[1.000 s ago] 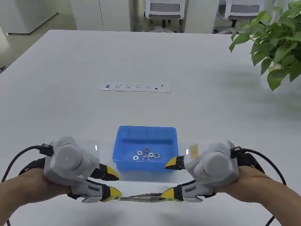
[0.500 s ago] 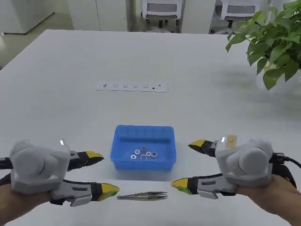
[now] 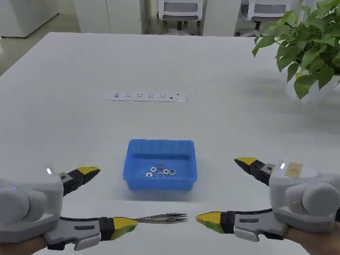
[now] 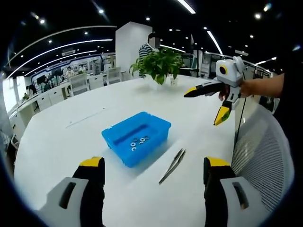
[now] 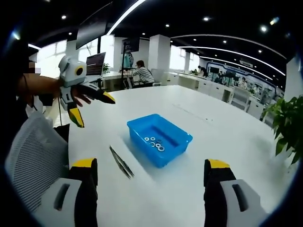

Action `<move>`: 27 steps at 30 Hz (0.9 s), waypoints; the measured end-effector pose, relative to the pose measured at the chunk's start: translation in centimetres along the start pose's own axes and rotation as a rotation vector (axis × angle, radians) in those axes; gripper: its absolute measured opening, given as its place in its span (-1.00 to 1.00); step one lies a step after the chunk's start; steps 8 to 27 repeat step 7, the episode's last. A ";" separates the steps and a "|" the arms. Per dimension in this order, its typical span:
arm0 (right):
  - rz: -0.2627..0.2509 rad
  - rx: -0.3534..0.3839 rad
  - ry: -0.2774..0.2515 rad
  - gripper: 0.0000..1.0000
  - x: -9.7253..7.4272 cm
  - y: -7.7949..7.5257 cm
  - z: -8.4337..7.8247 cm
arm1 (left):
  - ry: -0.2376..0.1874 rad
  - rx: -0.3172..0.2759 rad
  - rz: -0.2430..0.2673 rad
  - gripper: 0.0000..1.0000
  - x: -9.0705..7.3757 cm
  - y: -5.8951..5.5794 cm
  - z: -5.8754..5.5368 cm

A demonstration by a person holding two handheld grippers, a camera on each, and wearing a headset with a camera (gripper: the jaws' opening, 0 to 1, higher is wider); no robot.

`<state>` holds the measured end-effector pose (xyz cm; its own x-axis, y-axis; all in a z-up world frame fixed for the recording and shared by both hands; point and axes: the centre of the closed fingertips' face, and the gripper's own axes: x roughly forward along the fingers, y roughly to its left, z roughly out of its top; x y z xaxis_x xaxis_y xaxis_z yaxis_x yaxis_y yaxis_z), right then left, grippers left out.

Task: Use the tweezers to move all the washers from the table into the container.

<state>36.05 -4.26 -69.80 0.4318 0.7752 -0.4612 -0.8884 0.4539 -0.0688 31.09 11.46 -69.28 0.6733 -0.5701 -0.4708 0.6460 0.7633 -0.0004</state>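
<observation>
Holding about six washers (image 3: 161, 172), one blue container (image 3: 159, 184), one tweezers (image 3: 162, 218) nearby

Smooth plastic, bright metal, matt tabletop.
The container (image 3: 159, 183) looks like moulded blue plastic with a soft sheen, and the washers (image 3: 161, 172) in it glint as bare metal. The tweezers (image 3: 162, 218), nearer, seem to be grey metal, though they are too thin to judge the finish. The table (image 3: 159, 64) is white, smooth and matt. The left gripper (image 3: 114, 196) and right gripper (image 3: 218, 188) have matt grey plastic shells. The plant (image 3: 303, 48) at far right has glossy leaves.
</observation>
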 end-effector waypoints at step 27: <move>-0.005 0.002 0.004 1.00 -0.2 0.4 0.0 | -0.007 -0.038 0.031 0.98 -0.7 0.0 -0.3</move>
